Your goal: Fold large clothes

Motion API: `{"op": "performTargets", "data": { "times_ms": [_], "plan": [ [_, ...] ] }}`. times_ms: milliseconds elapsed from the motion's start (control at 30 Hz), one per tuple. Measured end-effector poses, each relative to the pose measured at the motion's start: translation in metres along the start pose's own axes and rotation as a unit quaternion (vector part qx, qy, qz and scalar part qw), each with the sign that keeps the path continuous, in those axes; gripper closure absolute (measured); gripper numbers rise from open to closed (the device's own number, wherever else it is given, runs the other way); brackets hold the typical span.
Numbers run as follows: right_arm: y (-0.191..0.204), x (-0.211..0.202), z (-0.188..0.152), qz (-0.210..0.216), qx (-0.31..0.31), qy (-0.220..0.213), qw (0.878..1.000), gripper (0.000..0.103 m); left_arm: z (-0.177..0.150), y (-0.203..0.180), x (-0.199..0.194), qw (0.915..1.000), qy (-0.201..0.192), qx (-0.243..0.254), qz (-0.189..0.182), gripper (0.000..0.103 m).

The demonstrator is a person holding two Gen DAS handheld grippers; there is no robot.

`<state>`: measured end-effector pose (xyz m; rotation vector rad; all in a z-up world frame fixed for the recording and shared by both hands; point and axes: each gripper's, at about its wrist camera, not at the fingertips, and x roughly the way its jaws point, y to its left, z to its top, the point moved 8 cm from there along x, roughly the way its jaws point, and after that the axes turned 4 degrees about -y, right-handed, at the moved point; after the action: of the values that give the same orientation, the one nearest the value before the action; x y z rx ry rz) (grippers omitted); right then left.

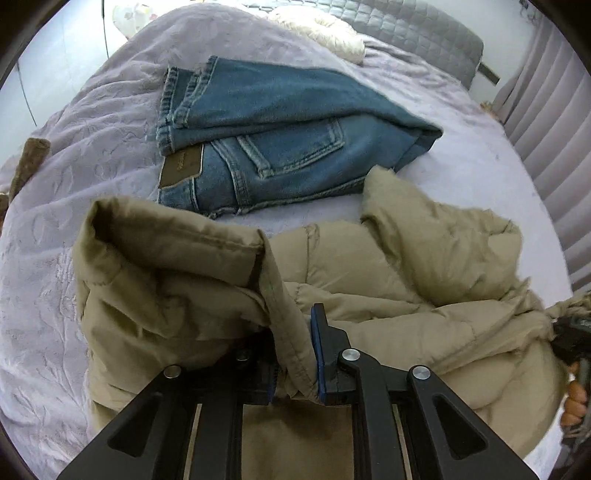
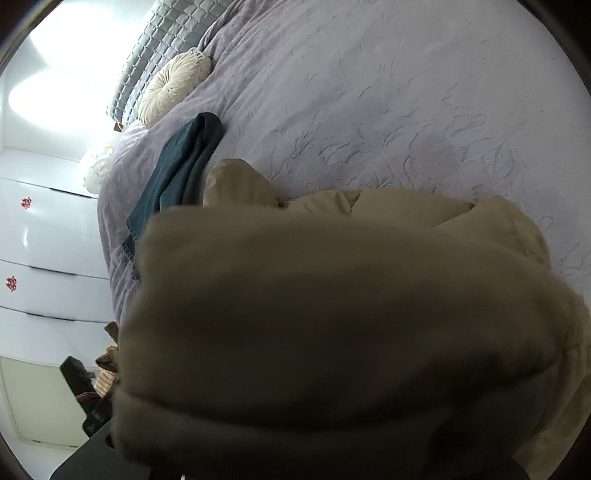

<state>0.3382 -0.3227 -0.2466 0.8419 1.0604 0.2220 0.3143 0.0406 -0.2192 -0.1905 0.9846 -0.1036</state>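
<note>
Khaki padded jacket [image 1: 388, 295], bulky, soft, light and slippery, lay near on the lavender bedspread [image 1: 74, 147] before folded jeans [image 1: 280, 140]; left gripper [image 1: 295, 362] pinched its hemmed edge, right gripper hidden, clenched; best held by seams.

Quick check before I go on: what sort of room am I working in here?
Most likely a bedroom. The work surface is a bed with a lilac bedspread, a quilted grey headboard runs along its far end with a round cream cushion against it, and white drawer fronts stand alongside.
</note>
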Motion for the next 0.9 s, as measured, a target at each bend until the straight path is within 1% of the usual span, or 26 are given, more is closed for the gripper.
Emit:
{"op": "performTargets", "data": {
  "times_ms": [100, 133, 167, 200, 233, 300, 333, 400, 433, 467, 500, 533, 567, 600, 633, 700, 733, 767, 833, 900],
  "plan": [
    [0.007, -0.009, 0.000, 0.002, -0.018, 0.004, 1.000, 0.091, 0.001, 0.000, -0.021, 0.9997, -0.018, 0.004, -0.017, 0.066],
    [0.010, -0.013, 0.000, 0.001, -0.027, 0.004, 1.000, 0.087, 0.002, -0.001, -0.032, 0.9994, -0.027, 0.013, -0.018, 0.043],
    [0.013, -0.019, 0.001, 0.000, -0.035, 0.003, 0.999, 0.084, 0.003, -0.001, -0.041, 0.9989, -0.041, 0.020, -0.011, 0.027],
    [0.017, -0.022, 0.000, 0.000, -0.041, 0.000, 0.999, 0.075, 0.005, 0.000, -0.050, 0.9980, -0.058, 0.027, 0.000, 0.027],
    [0.021, -0.029, 0.001, 0.000, -0.048, -0.007, 0.999, 0.063, 0.006, -0.002, -0.059, 0.9968, -0.067, 0.045, 0.004, 0.027],
    [0.026, -0.044, 0.001, 0.000, -0.057, -0.024, 0.998, 0.051, 0.003, -0.005, -0.064, 0.9964, -0.058, 0.061, -0.004, 0.027],
    [0.029, -0.049, 0.001, 0.003, -0.059, -0.031, 0.998, 0.051, 0.002, -0.005, -0.065, 0.9963, -0.057, 0.064, -0.003, 0.027],
    [0.034, -0.058, -0.005, 0.009, -0.062, -0.031, 0.998, 0.051, -0.001, -0.006, -0.061, 0.9945, -0.051, 0.090, 0.010, 0.029],
    [0.036, -0.060, -0.013, 0.004, -0.072, -0.025, 0.997, 0.052, -0.004, -0.009, -0.057, 0.9939, -0.043, 0.101, 0.007, 0.045],
    [0.039, -0.059, -0.018, 0.000, -0.082, -0.019, 0.996, 0.055, -0.006, -0.010, -0.051, 0.9939, -0.032, 0.105, 0.002, 0.058],
    [0.042, -0.057, -0.029, -0.009, -0.108, -0.007, 0.994, 0.065, -0.010, -0.012, -0.042, 0.9943, -0.018, 0.105, -0.002, 0.061],
    [0.044, -0.055, -0.037, -0.024, -0.131, 0.005, 0.991, 0.070, -0.012, -0.014, -0.036, 0.9942, -0.014, 0.107, -0.003, 0.062],
    [0.042, -0.051, -0.043, -0.043, -0.151, 0.013, 0.987, 0.070, -0.013, -0.016, -0.030, 0.9935, -0.015, 0.113, 0.001, 0.062],
    [0.039, -0.046, -0.045, -0.063, -0.167, 0.017, 0.984, 0.070, -0.012, -0.017, -0.023, 0.9923, -0.016, 0.122, 0.012, 0.062],
    [0.033, -0.043, -0.043, -0.077, -0.171, 0.017, 0.982, 0.071, -0.012, -0.015, -0.012, 0.9905, -0.018, 0.131, 0.038, 0.062],
    [0.018, -0.041, -0.033, -0.103, -0.157, 0.008, 0.982, 0.071, -0.007, -0.009, 0.003, 0.9910, -0.017, 0.121, 0.054, 0.062],
    [0.009, -0.042, -0.023, -0.113, -0.143, -0.007, 0.983, 0.073, -0.003, -0.005, 0.010, 0.9921, -0.018, 0.108, 0.061, 0.062],
    [0.000, -0.043, -0.016, -0.117, -0.135, -0.016, 0.984, 0.076, 0.002, 0.001, 0.017, 0.9936, -0.018, 0.092, 0.064, 0.062],
    [-0.014, -0.044, 0.001, -0.117, -0.113, -0.037, 0.986, 0.078, 0.010, 0.008, 0.027, 0.9951, -0.022, 0.068, 0.069, 0.062],
    [-0.023, -0.045, 0.016, -0.128, -0.110, -0.059, 0.984, 0.079, 0.017, 0.009, 0.032, 0.9947, -0.030, 0.063, 0.076, 0.062]
  ]
}}
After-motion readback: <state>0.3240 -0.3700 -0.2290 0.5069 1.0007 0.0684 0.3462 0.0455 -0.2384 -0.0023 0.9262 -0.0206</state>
